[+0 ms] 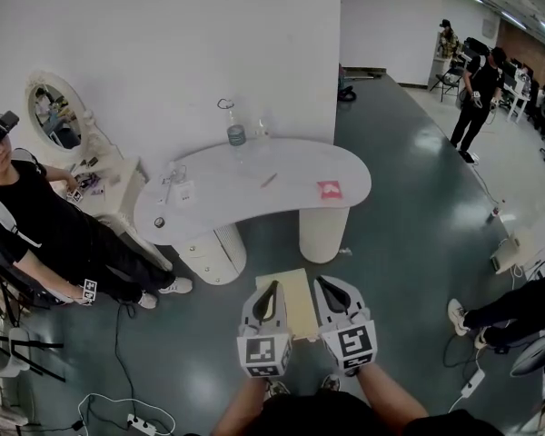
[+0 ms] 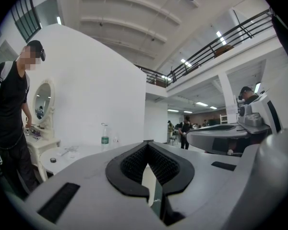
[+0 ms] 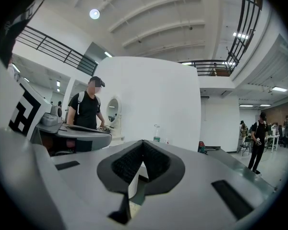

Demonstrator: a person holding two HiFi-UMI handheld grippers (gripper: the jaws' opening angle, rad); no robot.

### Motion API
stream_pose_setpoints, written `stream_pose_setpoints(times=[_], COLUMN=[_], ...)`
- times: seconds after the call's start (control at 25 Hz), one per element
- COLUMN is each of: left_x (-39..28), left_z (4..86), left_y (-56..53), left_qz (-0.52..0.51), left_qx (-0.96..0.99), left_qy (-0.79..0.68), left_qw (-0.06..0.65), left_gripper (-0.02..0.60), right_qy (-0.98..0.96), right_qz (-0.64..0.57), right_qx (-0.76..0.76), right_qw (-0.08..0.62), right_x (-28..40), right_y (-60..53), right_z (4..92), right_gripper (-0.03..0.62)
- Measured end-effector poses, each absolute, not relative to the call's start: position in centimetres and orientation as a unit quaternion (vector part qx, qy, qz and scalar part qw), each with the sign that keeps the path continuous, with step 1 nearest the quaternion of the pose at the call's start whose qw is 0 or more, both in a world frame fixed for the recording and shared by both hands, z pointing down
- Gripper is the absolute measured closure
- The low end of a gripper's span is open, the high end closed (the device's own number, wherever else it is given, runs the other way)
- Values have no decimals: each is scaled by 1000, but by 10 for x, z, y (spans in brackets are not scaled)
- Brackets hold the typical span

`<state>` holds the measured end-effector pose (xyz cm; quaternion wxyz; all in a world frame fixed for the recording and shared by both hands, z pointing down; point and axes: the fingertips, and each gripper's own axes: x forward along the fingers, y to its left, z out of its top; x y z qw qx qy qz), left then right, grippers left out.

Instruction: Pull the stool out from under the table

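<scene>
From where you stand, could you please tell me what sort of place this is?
Likely a large hall staged as a dressing corner: a white partition wall, a curved white table, an oval mirror.

2 stool (image 1: 289, 300) sides under left gripper (image 1: 272, 286), right gripper (image 1: 326, 283); tabletop items (image 1: 177, 183) tiny, unidentifiable.

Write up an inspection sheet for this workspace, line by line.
Surface: white curved table, mostly bare.
Job's things: stool stands on the floor in front of the table, not under it.
Clutter: bottle, red card and a few small bits on the table.
Grippers: left hand-held gripper and right hand-held gripper both shut, one at each side of the stool top; a grip cannot be confirmed.
Cables: power strip with loose leads on the floor at left; plug and lead at right.
Surroundings: person by a mirror at left; more people far right.
</scene>
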<state>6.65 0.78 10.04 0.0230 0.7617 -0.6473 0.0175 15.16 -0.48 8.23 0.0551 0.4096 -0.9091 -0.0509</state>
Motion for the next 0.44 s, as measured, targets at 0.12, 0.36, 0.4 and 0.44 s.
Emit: stream_pose_setpoints(times=[0.12,0.36,0.4,0.44], left_x=[69,69,69,69], left_z=[100,97,97,96], left_y=[9,9,9,9], left_qz=[16,17,17,18], left_qx=[764,765,765,765], left_qy=[-645,-644,-644,-643], left_qw=[18,20,19,19], left_gripper=[575,575,575,575], right_qy=[-909,-908,-907,-907], right_qz=[-59,-62,-59,-57], right_qx=[409,411,413,414], right_qw=[55,54,53,52], right_x=[153,154,155,155], right_y=[-3,-3,-3,-3], right_z=[84,80,79,78], right_gripper=[588,588,588,588])
